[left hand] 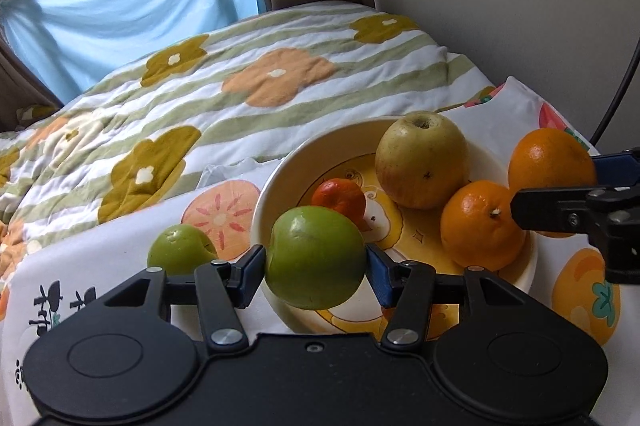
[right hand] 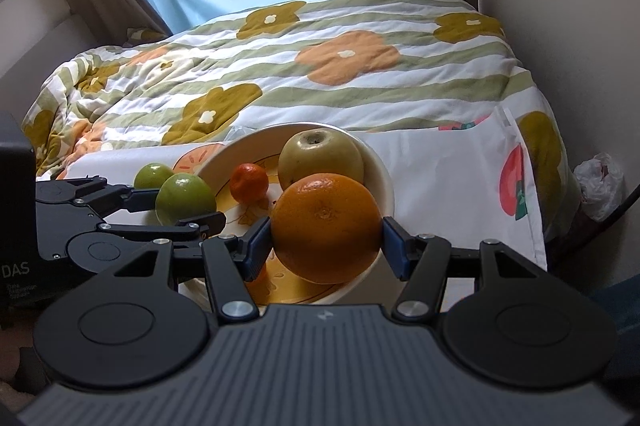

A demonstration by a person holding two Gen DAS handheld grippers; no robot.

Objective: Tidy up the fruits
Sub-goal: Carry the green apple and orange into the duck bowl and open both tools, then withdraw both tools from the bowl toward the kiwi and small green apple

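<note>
My left gripper (left hand: 316,266) has a green apple (left hand: 314,258) between its jaws at the near rim of the cream bowl (left hand: 276,161), low centre of the left view; the right pad looks just apart from the skin, so I cannot tell if the grip holds. My right gripper (right hand: 326,242) is clenched on a large orange (right hand: 326,226) over the bowl's near edge. Inside the bowl lie a yellow-green apple (left hand: 422,157), a second orange (left hand: 482,226) and a small tangerine (left hand: 338,197). Another green apple (left hand: 180,252) rests on the printed cloth (left hand: 100,266) left of the bowl. Behind it lies a flowered quilt (left hand: 240,73).
</note>
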